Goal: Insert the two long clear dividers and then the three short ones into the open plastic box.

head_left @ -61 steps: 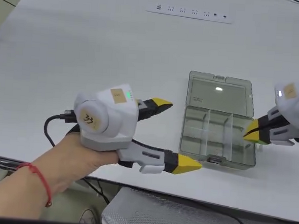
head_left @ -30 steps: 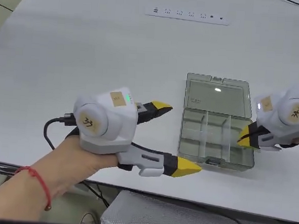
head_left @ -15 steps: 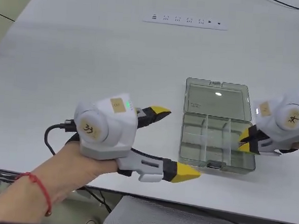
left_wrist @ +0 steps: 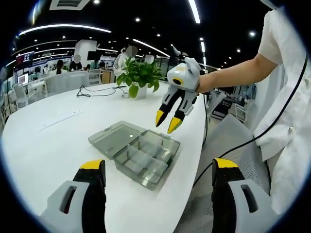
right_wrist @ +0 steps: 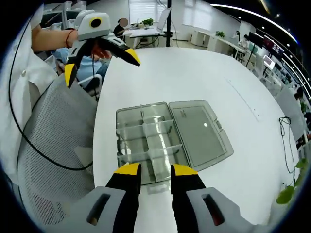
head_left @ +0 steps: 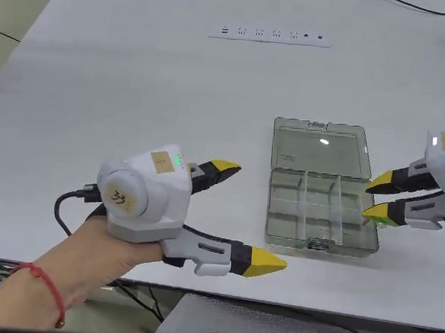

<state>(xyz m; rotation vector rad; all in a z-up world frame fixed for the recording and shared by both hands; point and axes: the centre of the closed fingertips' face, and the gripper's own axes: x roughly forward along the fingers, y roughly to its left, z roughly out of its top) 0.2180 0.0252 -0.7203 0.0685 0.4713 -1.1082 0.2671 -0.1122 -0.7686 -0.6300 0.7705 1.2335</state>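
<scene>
The white workbench (head_left: 137,78) carries the smoky clear plastic box (head_left: 318,150), lying open with its lid flat and clear dividers (right_wrist: 146,129) apparently seated inside. The left gripper (head_left: 255,215) hovers beside it, jaws spread wide. The right gripper (head_left: 371,200) hangs at its right edge, jaws slightly parted and empty.

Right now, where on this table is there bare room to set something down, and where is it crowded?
The table is bare between the power strip and the box, and all across the stretch left of the box, beyond the left gripper. Crowded: the near edge, where the left gripper and right gripper flank the box.
</scene>
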